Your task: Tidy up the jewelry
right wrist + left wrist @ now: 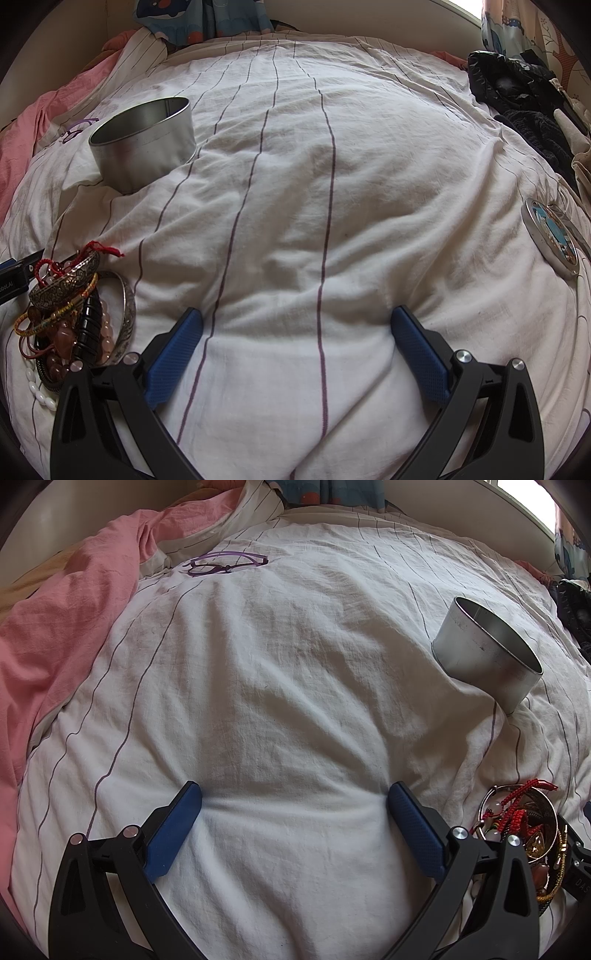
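A pile of jewelry (70, 317) lies on the white striped bedsheet: silver bangles, bead bracelets and red cords. It sits left of my right gripper (295, 317) and right of my left gripper (293, 794), where it shows in the left wrist view (524, 830). An open round metal tin (144, 140) stands beyond the pile and looks empty; it also shows in the left wrist view (487, 653). The tin's lid (554, 236) lies far right. Both grippers are open and empty, fingertips resting on the sheet.
Purple glasses (225, 563) lie far back left. A pink blanket (59, 627) is bunched on the left. Dark clothing (517, 99) lies at the back right. The left gripper's body (14, 277) shows at the right wrist view's left edge.
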